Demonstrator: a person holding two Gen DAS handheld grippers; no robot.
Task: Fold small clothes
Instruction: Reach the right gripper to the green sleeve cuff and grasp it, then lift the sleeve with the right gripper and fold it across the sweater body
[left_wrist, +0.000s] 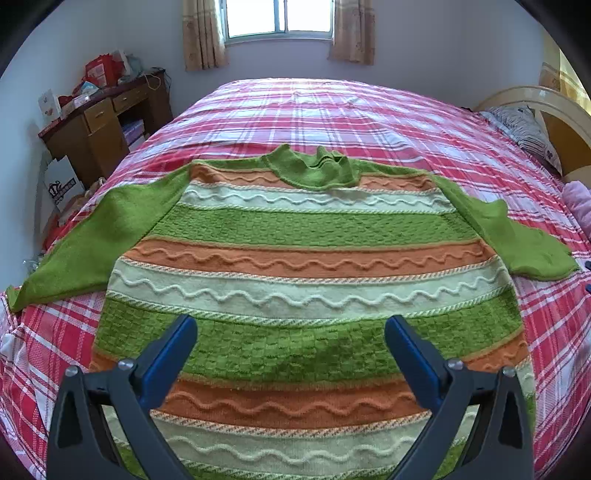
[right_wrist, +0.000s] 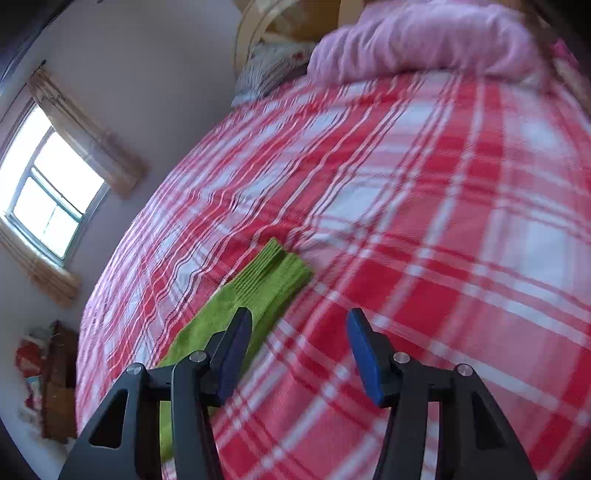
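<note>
Left wrist view: I see the striped sweater (left_wrist: 295, 266) lying flat on the plaid bed (left_wrist: 332, 107), sleeves spread, and my left claw (left_wrist: 290, 325) is wide apart above its hem. My right claw (right_wrist: 298, 321) is apart, empty, beside the green sleeve cuff (right_wrist: 273, 273).

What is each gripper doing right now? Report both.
Left gripper: open, empty, above the striped sweater.
Right gripper: open, holding nothing, beside the green sleeve cuff.
</note>
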